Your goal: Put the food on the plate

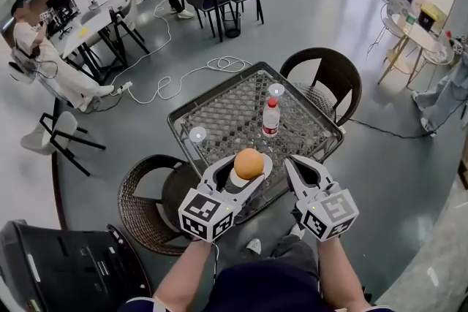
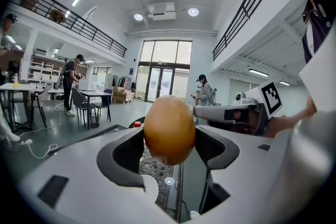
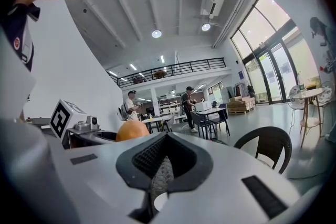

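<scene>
The left tool (image 1: 246,174) grasps an orange (image 2: 169,130) over the bench's (image 1: 219,113) near edge. At its 3 o'clock, the right tool (image 1: 296,166) is clenched on nothing. A bottle (image 1: 270,118) stands at the orange's 12 o'clock.

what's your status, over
Left gripper shut on the orange food, held over the table's near edge. Right gripper shut, empty. White plate just below the food. Bottle upright farther back, likely no obstacle.

Smooth, faintly glossy orange food (image 1: 248,164), matt grey plastic left gripper (image 1: 243,173) and right gripper (image 1: 301,166), ribbed black pads (image 3: 149,157), glossy glass-topped table (image 1: 219,109) over woven lattice, clear plastic bottle (image 1: 270,118) on the table, 2 dark wicker chairs (image 1: 142,219) beside the table, polished grey floor (image 1: 292,18) beneath it
</scene>
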The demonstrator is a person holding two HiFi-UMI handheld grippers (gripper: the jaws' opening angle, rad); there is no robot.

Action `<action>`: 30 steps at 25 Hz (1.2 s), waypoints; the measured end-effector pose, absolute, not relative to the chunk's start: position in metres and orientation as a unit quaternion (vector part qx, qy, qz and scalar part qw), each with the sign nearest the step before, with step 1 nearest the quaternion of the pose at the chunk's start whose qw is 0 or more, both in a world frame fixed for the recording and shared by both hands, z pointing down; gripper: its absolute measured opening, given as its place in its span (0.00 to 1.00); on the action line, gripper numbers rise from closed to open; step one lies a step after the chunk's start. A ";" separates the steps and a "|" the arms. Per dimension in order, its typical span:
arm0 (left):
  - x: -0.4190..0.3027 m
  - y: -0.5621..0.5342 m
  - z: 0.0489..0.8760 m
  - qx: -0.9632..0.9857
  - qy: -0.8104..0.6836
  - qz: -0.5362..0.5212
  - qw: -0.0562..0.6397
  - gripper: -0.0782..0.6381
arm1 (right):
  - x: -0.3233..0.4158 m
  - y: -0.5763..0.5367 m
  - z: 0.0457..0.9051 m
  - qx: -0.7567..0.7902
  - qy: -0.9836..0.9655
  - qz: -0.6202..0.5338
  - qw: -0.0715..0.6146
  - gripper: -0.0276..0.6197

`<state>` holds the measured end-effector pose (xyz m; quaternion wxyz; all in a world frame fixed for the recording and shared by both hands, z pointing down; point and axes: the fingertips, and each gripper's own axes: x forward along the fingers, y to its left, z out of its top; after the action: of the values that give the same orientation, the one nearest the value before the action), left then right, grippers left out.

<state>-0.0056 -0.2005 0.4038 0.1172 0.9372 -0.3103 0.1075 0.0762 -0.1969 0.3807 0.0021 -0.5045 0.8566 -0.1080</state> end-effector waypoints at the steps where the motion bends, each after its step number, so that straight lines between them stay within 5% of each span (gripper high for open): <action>1: -0.006 -0.201 0.408 0.936 -0.311 0.112 0.120 0.54 | 0.076 -0.197 0.383 -0.503 0.857 -0.110 0.001 0.05; 30: -0.007 -0.260 0.642 0.836 -0.364 0.328 0.247 0.54 | 0.081 -0.258 0.519 -0.431 0.875 -0.195 -0.102 0.05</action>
<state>-0.0066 -0.2602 0.6420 0.2470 0.8357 -0.3642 0.3285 0.0805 -0.2577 0.5186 -0.1024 -0.4312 0.8750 -0.1950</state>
